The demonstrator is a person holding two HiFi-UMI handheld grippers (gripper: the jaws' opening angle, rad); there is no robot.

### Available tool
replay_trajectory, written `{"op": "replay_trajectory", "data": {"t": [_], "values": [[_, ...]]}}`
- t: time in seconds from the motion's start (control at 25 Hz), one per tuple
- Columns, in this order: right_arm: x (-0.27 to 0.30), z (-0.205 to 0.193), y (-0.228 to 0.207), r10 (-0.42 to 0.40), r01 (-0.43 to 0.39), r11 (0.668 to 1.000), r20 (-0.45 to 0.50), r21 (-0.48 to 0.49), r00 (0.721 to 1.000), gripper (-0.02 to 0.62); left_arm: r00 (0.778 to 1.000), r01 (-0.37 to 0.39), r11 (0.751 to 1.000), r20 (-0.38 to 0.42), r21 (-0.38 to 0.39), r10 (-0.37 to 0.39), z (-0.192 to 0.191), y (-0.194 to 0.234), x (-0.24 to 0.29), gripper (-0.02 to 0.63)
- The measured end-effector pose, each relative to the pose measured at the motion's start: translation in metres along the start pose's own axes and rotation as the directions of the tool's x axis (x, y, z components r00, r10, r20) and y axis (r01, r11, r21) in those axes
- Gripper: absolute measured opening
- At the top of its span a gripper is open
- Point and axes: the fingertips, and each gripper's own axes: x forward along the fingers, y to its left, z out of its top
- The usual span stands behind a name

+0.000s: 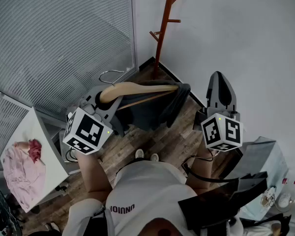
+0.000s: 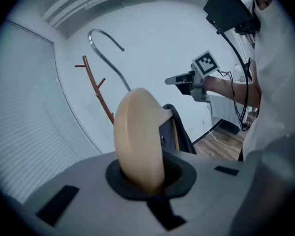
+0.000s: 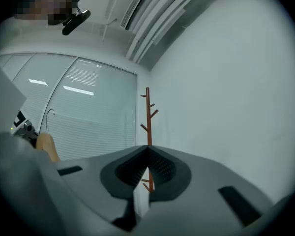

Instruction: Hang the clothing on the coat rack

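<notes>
Clothing (image 1: 155,111), dark in colour, hangs on a wooden hanger (image 1: 137,88). The hanger is on the person's side of the coat rack (image 1: 163,28) and does not touch it. The coat rack is thin and brown, with short pegs that point up. It stands in the corner, between the white wall (image 1: 236,38) and the window blinds (image 1: 54,43).

The left gripper (image 1: 105,101) is near the foot of the coat rack, on the blinds side. Its jaws are squeezed tight on one end of the wooden hanger. In the left gripper view the hanger's round end (image 2: 137,132) sticks up from between the jaws. The metal hook (image 2: 105,48) curls above it, and the coat rack (image 2: 96,90) is behind, not touching the hook. The dark clothing (image 2: 182,132) hangs down past the hanger.

The right gripper (image 1: 218,77) is on the wall side of the coat rack, well apart from the hanger. Its jaws are pressed together at the tips and hold nothing. In the right gripper view the coat rack (image 3: 148,117) stands straight ahead, far off.

Far from the coat rack, on the blinds side, a pink cloth (image 1: 22,168) lies on a white table (image 1: 44,146).
</notes>
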Motion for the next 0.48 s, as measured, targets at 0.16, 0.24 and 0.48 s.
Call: {"op": "replay_trajectory", "data": {"t": [0.16,0.24,0.48], "values": [[0.002,-0.006,0.005,0.002,-0.002,1.000,-0.019,-0.018,1.000,0.020,1.000,-0.003,1.000,0.003,-0.001,0.003,-0.002,0.001,-0.001,0.020],[0.002,-0.008,0.008,0.004,-0.005,1.000,-0.025,-0.026,1.000,0.020,1.000,0.000,1.000,0.005,-0.002,0.000,-0.003,0.000,-0.001,0.020],[0.002,-0.010,0.013,0.006,-0.007,0.999,-0.037,-0.036,0.999,0.020,1.000,0.011,1.000,0.015,-0.009,-0.011,-0.007,-0.002,-0.002,0.019]]}}
